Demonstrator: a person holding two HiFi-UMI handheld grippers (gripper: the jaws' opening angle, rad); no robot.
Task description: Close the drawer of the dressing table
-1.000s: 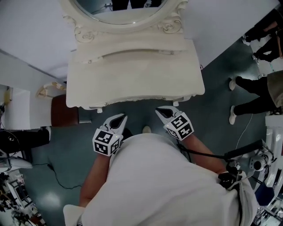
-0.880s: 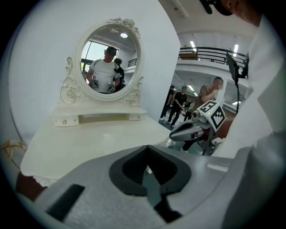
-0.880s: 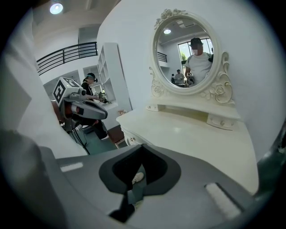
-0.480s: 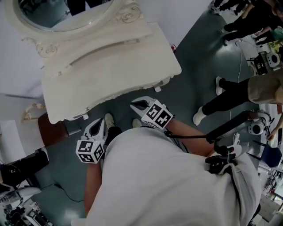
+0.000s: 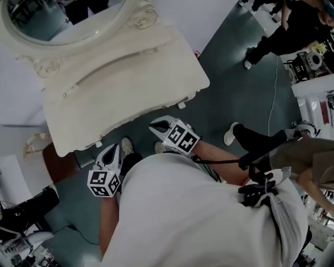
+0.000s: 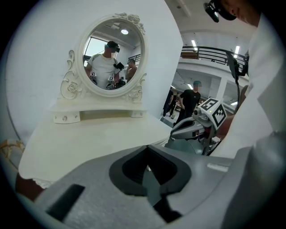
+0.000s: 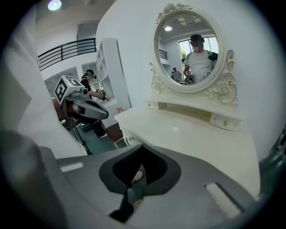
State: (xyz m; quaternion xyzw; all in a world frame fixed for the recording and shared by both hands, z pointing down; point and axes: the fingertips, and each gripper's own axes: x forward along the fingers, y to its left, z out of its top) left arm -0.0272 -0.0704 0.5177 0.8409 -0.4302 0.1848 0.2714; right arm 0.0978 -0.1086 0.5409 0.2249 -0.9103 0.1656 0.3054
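Facing left gripper [image 5: 115, 149] and right gripper [image 5: 155, 125] fingers, apart: dressing table [image 5: 130, 78].

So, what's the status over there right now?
Both jaws shut, empty: left gripper, right gripper short of the dressing table. Drawer looks flush. Bystander stands aside.

Mirror [image 5: 57, 15] at table [image 5: 125, 88] rear; L gripper [image 5: 113, 148], R gripper [image 5: 157, 125] in front.

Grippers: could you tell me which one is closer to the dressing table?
The right gripper: its tips sit just short of the dressing table's front edge, while the left gripper hangs further back.
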